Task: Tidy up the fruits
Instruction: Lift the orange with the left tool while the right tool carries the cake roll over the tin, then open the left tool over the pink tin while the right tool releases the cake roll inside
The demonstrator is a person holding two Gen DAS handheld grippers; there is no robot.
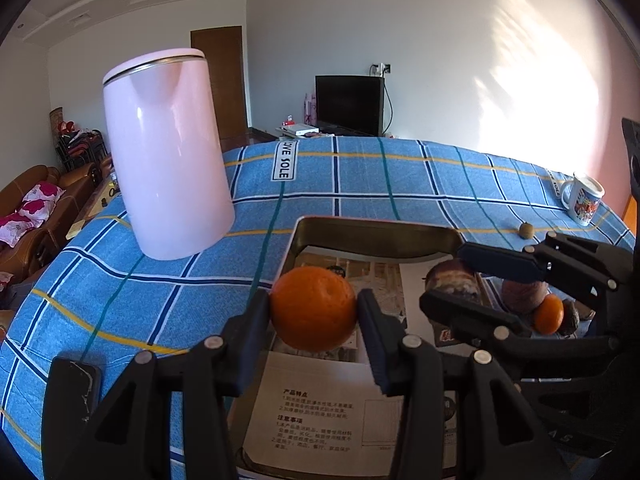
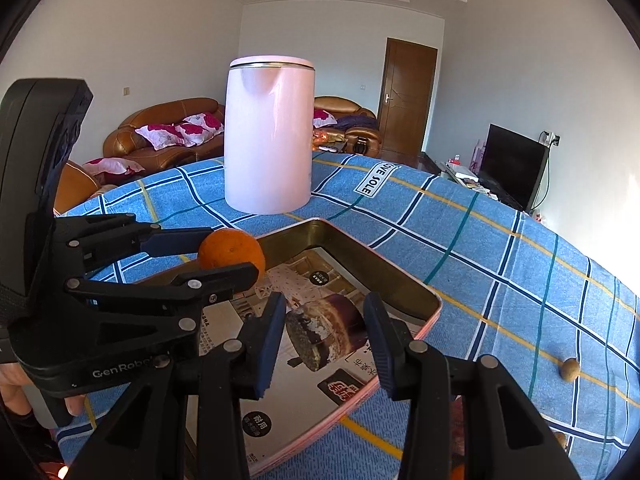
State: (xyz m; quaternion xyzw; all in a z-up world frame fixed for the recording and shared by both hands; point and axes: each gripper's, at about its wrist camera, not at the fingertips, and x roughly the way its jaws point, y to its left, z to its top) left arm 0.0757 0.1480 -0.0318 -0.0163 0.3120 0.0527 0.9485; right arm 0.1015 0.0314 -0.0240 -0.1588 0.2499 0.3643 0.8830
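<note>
- While both grippers hang over the tray, the pink kettle stands far left on the checked cloth, well clear of the work.
- The left gripper is clamped on an orange, pads pressing both its sides, just above the tray's paper lining.
- Next along, the right gripper grips a dark, mottled fruit over the same tray.
- To place well, each should probably go low before letting go, so round fruit doesn't roll, and keep the two loads apart.
- Further right, another small orange and darker fruit wait beside the tray; one brown fruit sits alone near the mug.
</note>
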